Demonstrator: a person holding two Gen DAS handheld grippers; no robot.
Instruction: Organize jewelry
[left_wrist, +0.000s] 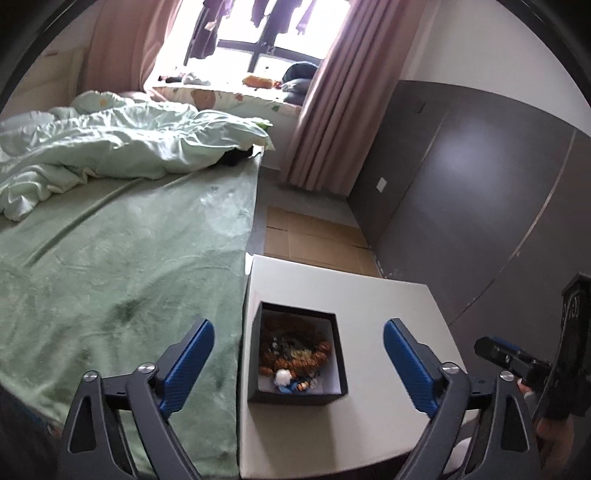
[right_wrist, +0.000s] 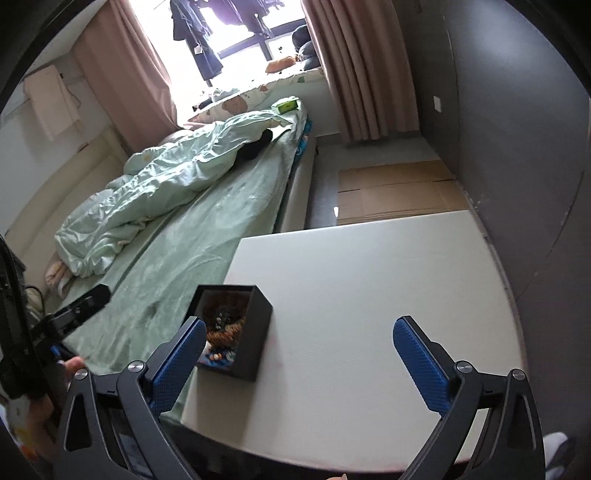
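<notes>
Standing beside the green bed (left_wrist: 122, 280), our white table (right_wrist: 369, 295) carries 1 black box (left_wrist: 341, 354) near its bed-side edge, beaded jewelry (left_wrist: 295, 350) inside; left gripper (left_wrist: 299, 350) and right gripper (right_wrist: 299, 350) gape empty above the table.

small bedroom, daylight thru a big window (left_wrist: 258, 33) at the far end, glass blown out white, dark frame, clothes (left_wrist: 207, 29) hanging in front. pink curtains (left_wrist: 317, 122) on both sides, pulled back. cushioned sill (left_wrist: 229, 98) w/ bear print under the window, odd bits on it. bed (left_wrist: 122, 266) along the left w/ green sheet, pale green duvet (left_wrist: 110, 136) crumpled toward the head. white table (right_wrist: 369, 295) at the foot side, just beside the bed edge. flat cardboard (right_wrist: 395, 192) on the grey floor betw. table & curtain. grey wardrobe (left_wrist: 480, 192) on the right, glossy, w/ a white wall socket (left_wrist: 381, 183) near the curtain. towel (right_wrist: 51, 99) hung on the cream left wall.
</notes>
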